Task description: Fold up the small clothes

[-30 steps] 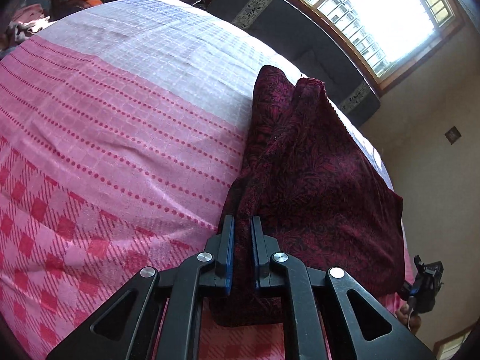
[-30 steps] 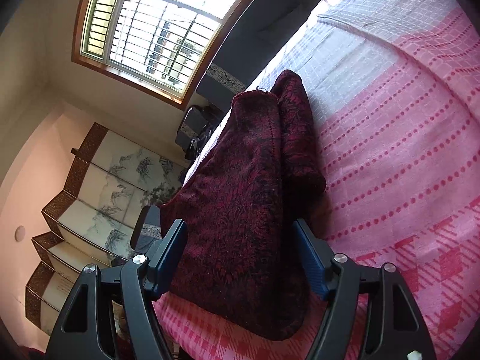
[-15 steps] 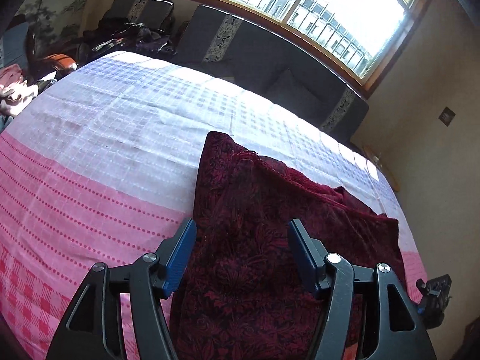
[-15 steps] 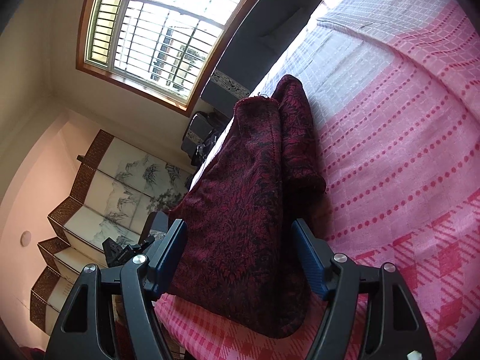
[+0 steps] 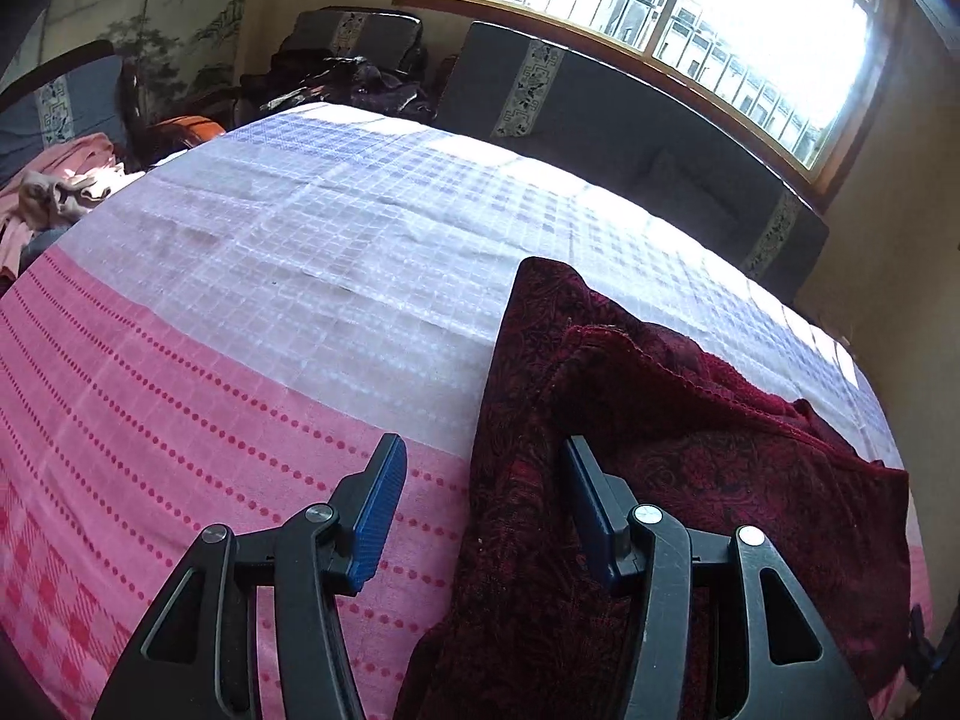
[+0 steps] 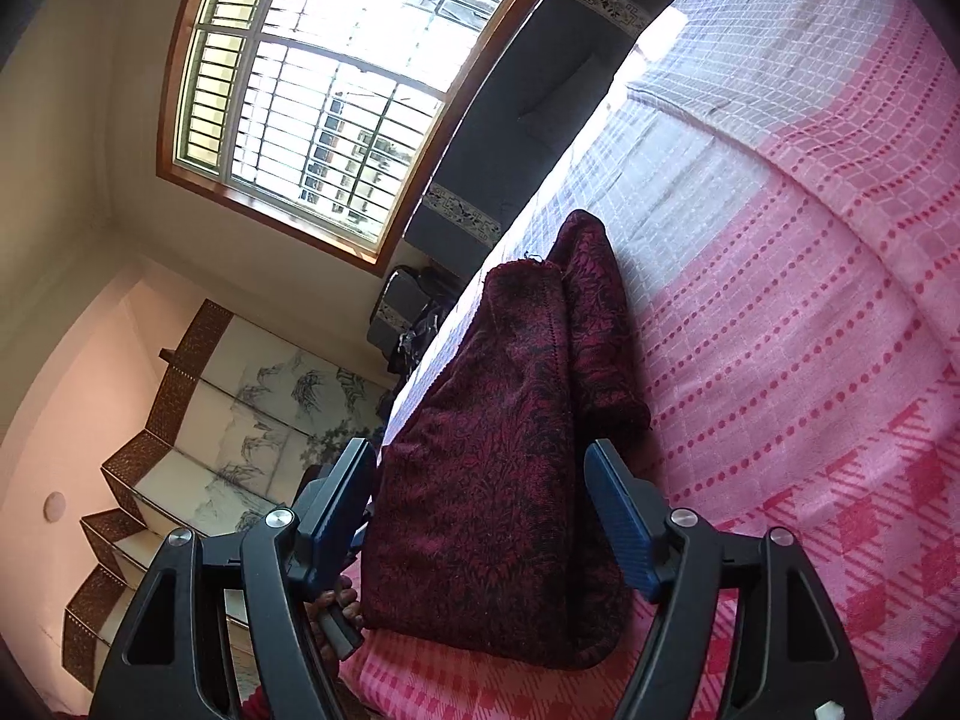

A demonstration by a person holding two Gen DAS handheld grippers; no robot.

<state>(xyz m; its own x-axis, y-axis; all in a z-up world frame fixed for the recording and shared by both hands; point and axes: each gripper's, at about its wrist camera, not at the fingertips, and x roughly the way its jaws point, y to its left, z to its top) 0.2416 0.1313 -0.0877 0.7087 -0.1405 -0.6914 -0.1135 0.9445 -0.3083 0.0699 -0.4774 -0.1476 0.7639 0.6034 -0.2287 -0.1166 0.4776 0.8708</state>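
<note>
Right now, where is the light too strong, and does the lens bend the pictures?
Left wrist view: the window is blown out white, and the bedspread bulges like a dome. Right wrist view: the window glares, its frame curved; the dark red garment stays sharp.

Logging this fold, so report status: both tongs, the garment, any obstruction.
Left tongs closing, pads off cloth. Right tongs open, holding nothing. Dark red patterned knit garment lies folded on pink-and-white checked bedspread. Nothing in the way.

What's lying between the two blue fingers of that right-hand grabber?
The folded dark red garment lies between the right gripper fingers, untouched by either; the right wrist view shows it.
</note>
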